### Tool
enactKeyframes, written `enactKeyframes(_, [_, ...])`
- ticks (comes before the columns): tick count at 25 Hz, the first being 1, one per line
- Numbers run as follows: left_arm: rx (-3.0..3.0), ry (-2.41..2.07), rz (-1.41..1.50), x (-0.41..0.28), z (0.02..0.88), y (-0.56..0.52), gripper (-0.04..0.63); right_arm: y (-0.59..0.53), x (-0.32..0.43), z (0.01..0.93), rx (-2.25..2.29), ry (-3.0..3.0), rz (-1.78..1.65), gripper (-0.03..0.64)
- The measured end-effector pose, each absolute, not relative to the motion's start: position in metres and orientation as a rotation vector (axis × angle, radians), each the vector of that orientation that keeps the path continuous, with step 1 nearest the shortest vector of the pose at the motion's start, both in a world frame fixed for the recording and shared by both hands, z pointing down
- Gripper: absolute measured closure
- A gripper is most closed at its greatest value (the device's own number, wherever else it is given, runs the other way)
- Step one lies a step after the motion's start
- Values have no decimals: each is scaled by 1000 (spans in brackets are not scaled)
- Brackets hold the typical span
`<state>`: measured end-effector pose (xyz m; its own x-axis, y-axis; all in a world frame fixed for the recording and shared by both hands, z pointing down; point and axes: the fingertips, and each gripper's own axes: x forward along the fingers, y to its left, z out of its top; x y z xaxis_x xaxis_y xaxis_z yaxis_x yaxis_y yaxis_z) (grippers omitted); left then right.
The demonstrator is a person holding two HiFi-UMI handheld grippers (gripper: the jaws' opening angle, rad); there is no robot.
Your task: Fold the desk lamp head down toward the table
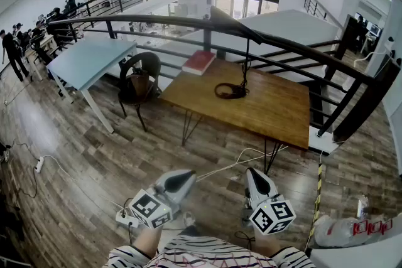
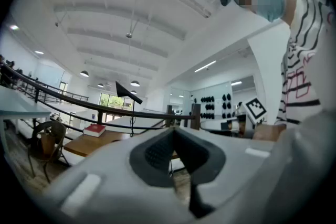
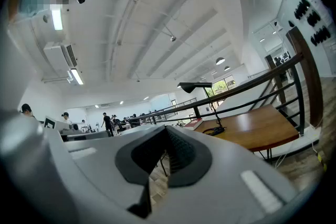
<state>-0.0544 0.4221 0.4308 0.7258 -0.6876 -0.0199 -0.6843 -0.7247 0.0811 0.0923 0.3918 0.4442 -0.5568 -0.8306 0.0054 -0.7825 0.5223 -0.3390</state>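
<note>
Near the desk's (image 1: 276,111) far edge stands the desk lamp (image 1: 230,91), head up; left gripper (image 1: 186,179) and right gripper (image 1: 254,176) hover well short, jaws closed, empty.

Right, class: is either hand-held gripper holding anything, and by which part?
Nothing is held. The left hand-held gripper and right hand-held gripper are shut and empty, away from the desk lamp.

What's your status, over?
Left gripper and right gripper shut, empty, short of the table. Desk lamp standing, head up, untouched. White cable on floor ahead.
</note>
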Motion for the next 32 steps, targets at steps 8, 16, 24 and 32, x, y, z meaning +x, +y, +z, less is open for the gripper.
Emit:
enactKeyframes(8, [2833,-1155,-83,-43,436,427,594,396,106,447,-1375,2581,-460,615])
enactKeyframes(16, [2843,-1252,-78,-45,443,407,594,380,114,451,-1422,2584,-395,580])
enactKeyframes(24, [2806,-1204,-122,-71,448,335,501,315,93,447,-1489,2561,-373,474])
enactKeyframes(32, [2831,-1126,-130,-115,439,238,438,226,52,433,-1573,2508,-334,430])
